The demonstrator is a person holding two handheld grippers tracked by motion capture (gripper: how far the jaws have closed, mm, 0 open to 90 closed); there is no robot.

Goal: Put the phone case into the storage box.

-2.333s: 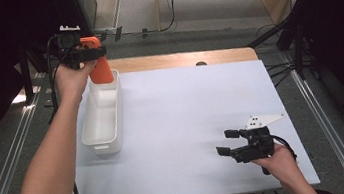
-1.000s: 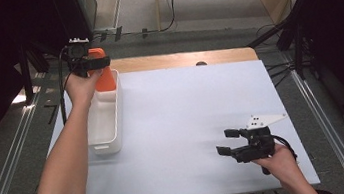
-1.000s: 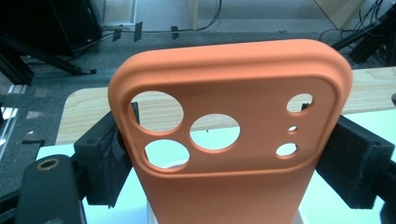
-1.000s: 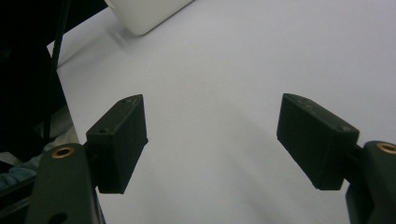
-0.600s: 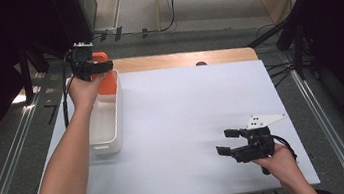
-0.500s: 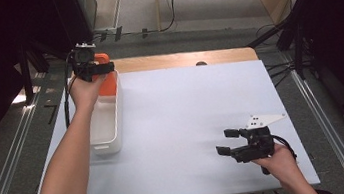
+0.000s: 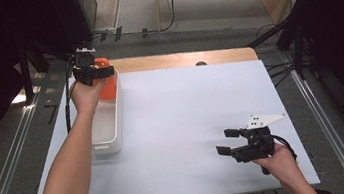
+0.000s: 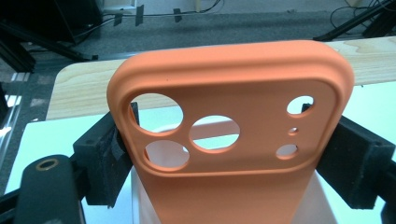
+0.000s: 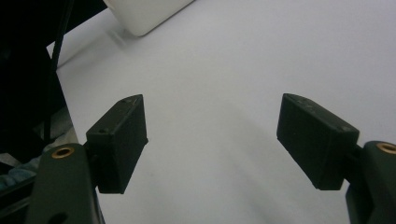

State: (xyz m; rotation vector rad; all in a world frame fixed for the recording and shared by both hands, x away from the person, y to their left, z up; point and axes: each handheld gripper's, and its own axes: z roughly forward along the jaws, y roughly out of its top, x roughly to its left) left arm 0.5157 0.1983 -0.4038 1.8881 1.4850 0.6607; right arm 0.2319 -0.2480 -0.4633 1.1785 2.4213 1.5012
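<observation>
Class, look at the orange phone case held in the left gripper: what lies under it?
Under the orange phone case, clamped by the left gripper, sits the white bin; its rim shows through the camera cutouts. The case and the hand cover the bin's far end, so contents there are hidden.

Left arm is stretched way out toward the far left, forearm bare, with the left gripper (image 7: pixel 98 74) up at the end of it, jaws set wide and clamped on something. Right hand (image 7: pixel 277 156) sits low near the person's side, holding the right gripper (image 7: pixel 227 142) level, jaws pointing left and spread apart with nothing between them.
</observation>
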